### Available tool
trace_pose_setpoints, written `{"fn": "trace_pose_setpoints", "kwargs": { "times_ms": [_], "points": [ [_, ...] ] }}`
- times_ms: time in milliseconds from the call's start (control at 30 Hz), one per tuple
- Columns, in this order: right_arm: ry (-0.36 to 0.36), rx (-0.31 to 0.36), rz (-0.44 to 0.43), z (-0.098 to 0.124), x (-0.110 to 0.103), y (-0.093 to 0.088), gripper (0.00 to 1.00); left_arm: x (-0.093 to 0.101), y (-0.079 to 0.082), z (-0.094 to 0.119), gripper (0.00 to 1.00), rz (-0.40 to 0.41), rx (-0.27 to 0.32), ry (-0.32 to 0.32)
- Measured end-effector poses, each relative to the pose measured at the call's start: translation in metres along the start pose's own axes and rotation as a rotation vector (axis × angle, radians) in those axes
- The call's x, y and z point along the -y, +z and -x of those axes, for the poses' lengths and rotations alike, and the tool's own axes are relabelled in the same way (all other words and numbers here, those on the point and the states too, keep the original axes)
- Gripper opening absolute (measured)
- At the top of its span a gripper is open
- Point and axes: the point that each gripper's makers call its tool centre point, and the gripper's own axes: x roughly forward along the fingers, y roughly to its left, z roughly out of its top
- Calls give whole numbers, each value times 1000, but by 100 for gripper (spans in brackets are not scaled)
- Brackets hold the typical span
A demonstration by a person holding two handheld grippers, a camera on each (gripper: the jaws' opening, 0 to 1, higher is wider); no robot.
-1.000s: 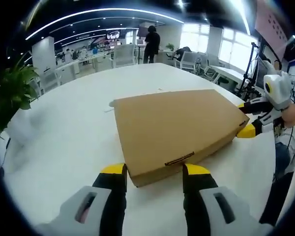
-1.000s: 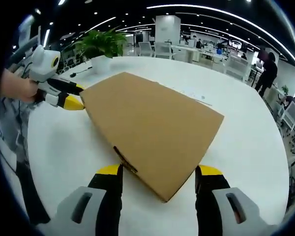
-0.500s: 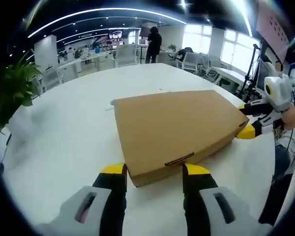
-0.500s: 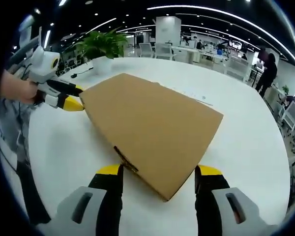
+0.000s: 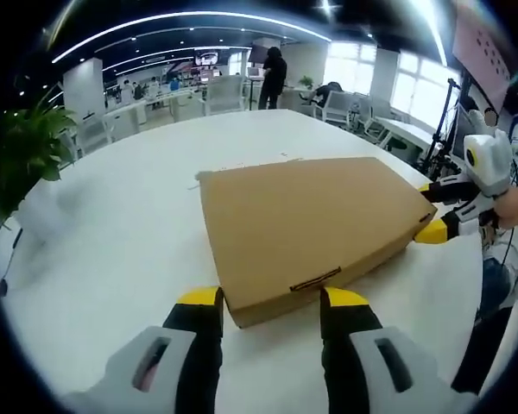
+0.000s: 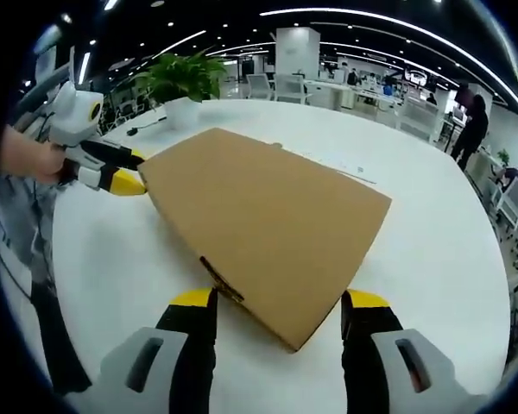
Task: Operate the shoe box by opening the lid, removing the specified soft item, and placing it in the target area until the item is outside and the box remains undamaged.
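Note:
A shut brown cardboard shoe box lies flat on the round white table, its lid down and a small tab slot on its near side. My left gripper is open, its yellow-tipped jaws standing either side of the box's near corner. My right gripper is open too, straddling another corner of the box. Each gripper appears in the other's view, hand-held at a box corner: the right gripper and the left gripper. The box's contents are hidden.
A potted plant stands at the table's edge beyond the left gripper. Tiny scraps lie on the table past the box. Office chairs, desks and a standing person are far behind.

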Motion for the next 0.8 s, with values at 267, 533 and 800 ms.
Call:
{"fn": "trace_pose_setpoints", "kwargs": {
  "times_ms": [267, 533, 800],
  "points": [
    [11, -1, 13, 1, -2, 0, 57, 3, -4, 5, 44, 8, 2, 10],
    [24, -8, 22, 3, -3, -2, 56, 4, -7, 10, 43, 34, -4, 12],
    [40, -12, 40, 3, -4, -3, 56, 8, -12, 14, 43, 46, 4, 29]
  ]
}}
